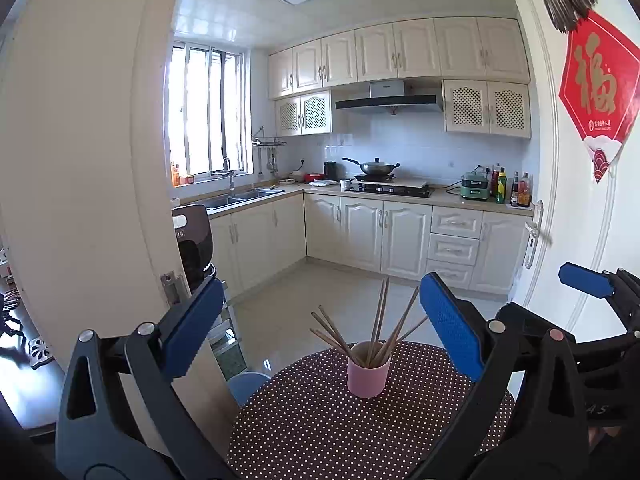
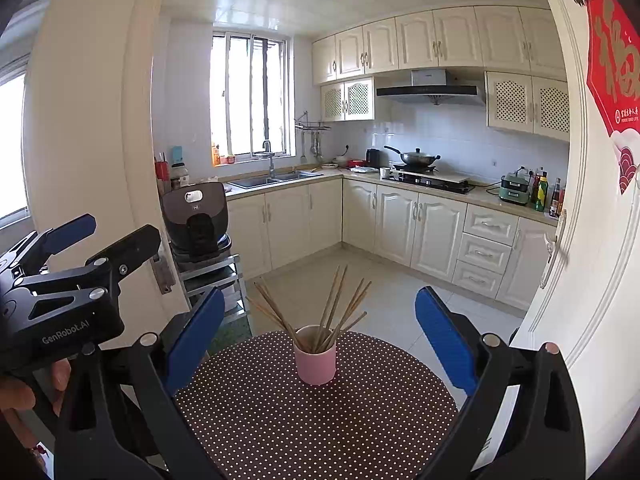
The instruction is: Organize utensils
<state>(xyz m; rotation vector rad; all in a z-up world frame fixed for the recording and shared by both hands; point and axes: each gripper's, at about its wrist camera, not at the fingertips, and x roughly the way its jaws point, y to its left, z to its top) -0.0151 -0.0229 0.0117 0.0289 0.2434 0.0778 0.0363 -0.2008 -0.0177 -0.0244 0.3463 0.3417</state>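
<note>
Chopsticks (image 1: 376,324) in pink cup (image 1: 368,376) ahead of left gripper (image 1: 320,320) and right gripper (image 2: 316,320), both spread wide, empty

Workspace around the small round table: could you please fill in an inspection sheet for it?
Surface: round table with a brown white-dotted cover.
Job's things: pink cup upright near the table's far edge; chopsticks stand in it, fanned out.
Clutter: nothing seen on the table besides the cup.
Grippers: left gripper open, empty, short of the cup; right gripper open, empty, short of the cup.
Cables: nothing seen near the table.
Surroundings: kitchen beyond an open door; wok on the stove; sink under the window.
</note>
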